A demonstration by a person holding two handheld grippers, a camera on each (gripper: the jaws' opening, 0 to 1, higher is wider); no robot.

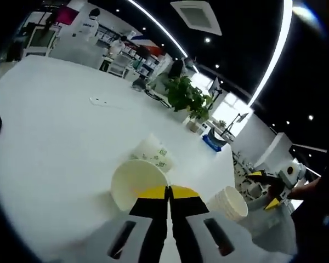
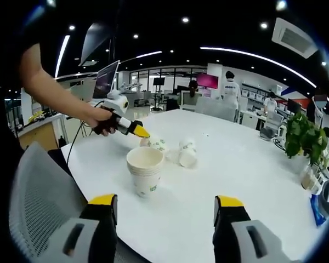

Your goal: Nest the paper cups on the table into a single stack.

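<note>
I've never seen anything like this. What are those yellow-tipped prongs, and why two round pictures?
No robot here: a person holds a two-jaw gripper in each hand, each carrying its own fisheye camera. The left gripper view looks along the left gripper, its jaws together at the rim of a paper cup lying on its side; whether they pinch the rim is unclear. The right gripper, in its own view, is open and empty. On the white table stand a stack of nested cups and more loose cups behind it.
</note>
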